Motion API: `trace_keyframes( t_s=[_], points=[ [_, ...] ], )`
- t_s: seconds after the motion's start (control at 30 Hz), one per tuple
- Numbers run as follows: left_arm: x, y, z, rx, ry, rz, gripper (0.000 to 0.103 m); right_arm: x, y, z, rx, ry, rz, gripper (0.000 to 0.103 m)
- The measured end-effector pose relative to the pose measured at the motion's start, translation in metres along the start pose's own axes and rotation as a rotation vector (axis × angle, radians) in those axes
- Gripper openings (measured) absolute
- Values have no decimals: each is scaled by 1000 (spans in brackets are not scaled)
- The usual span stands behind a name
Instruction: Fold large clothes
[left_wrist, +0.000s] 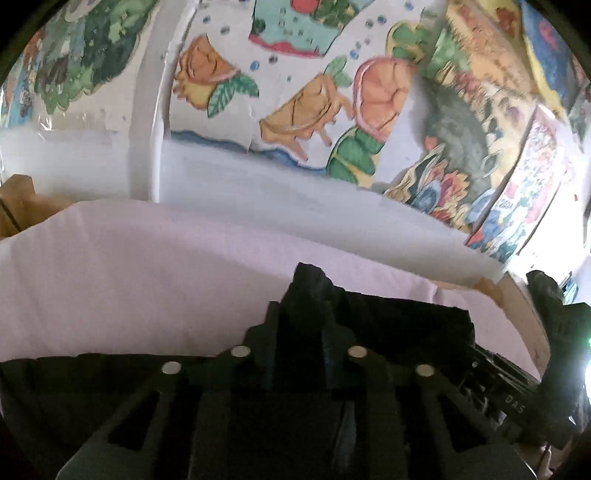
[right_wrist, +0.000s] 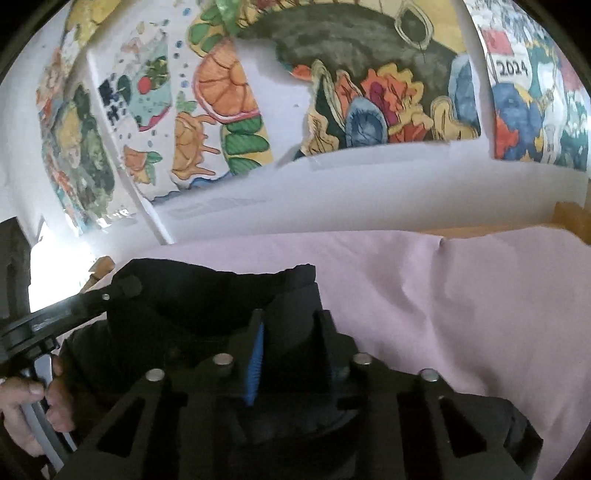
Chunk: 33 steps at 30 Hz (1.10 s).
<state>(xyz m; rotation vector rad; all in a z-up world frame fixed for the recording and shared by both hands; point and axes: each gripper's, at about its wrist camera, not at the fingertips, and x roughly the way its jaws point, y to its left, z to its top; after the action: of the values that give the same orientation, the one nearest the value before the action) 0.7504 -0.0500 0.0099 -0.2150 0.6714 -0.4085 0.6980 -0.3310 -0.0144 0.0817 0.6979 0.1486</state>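
Note:
A black garment (left_wrist: 399, 321) lies on a pale pink sheet (left_wrist: 147, 280). My left gripper (left_wrist: 308, 295) is shut on a bunched edge of the black garment and holds it just above the sheet. My right gripper (right_wrist: 284, 299) is shut on another part of the black garment (right_wrist: 192, 306), with the cloth pinched between its fingers and a blue pad showing. The right gripper also shows at the right edge of the left wrist view (left_wrist: 554, 314). The left gripper's handle and the hand on it (right_wrist: 33, 398) show at the left of the right wrist view.
The pink sheet (right_wrist: 461, 314) covers a wooden-edged surface (left_wrist: 524, 310) against a white wall. Colourful painted paper pictures (left_wrist: 295, 110) hang on the wall behind. A wooden frame part (right_wrist: 572, 221) shows at the far right.

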Motion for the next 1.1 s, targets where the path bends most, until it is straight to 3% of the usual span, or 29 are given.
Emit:
trace_keyframes(
  t_s=[0.13,0.33,0.6,0.87,1.1],
  points=[
    [-38,-8,-7,0,-48,-26,7,-29,3,-4,-18,-48,33,21],
    [-114,-11,-33,79,-106,-49,6,-92,7,-21,-114,-100,85,20],
    [-163,-15,-92,115,-77,-98,3,-148,27,-81,-289,-45,83,17],
    [-142,8,-133,63,-12,-58,2,-133,23,-125,-305,20,53,14],
    [-114,23,-154,108,16,-22,2,-99,20,-150,-324,83,26,14]
  ],
)
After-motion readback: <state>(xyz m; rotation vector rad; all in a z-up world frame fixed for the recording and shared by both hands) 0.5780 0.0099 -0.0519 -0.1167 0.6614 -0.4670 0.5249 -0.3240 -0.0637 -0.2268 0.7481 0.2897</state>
